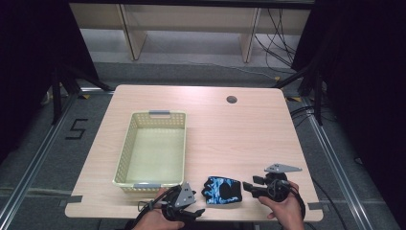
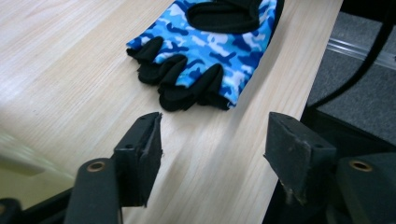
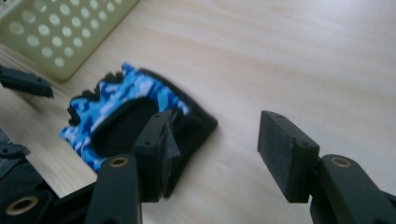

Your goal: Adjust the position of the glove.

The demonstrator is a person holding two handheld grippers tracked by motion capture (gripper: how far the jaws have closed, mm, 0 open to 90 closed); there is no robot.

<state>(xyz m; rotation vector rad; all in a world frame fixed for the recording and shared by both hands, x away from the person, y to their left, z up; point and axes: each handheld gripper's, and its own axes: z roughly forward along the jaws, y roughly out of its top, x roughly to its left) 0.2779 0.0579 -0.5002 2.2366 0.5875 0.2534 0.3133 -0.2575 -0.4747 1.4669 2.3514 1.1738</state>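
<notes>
In the left gripper view, the left gripper [image 2: 215, 140] has its jaws spread wide with bare wood between them and nothing held. Just beyond the jaw tips lies a fingerless glove [image 2: 210, 51], blue camouflage with black trim, its short black finger ends pointing back toward the gripper. This view also shows how close the glove sits to the table's near edge, with dark floor and a cable past it on the right.

In the right gripper view, the right gripper [image 3: 215, 144] is likewise wide open and holds nothing. Its left jaw stands in front of the glove's [image 3: 121, 112] black cuff end; whether it touches the fabric cannot be told from here. Beyond the glove, a corner of a pale yellow basket [image 3: 60, 37] with round holes shows at the upper left, and a black jaw of the other gripper reaches in from the left edge.

The high view gives the layout. The glove [image 1: 222, 190] lies flat on the wooden table [image 1: 230, 134] near the front edge, between the left gripper [image 1: 194, 211] and the right gripper [image 1: 249, 187], each held in a hand [image 1: 287, 206]. The basket [image 1: 153, 151] stands just beside the glove, to the left and farther back, with nothing seen inside. A round hole [image 1: 231, 99] sits near the table's far edge.
</notes>
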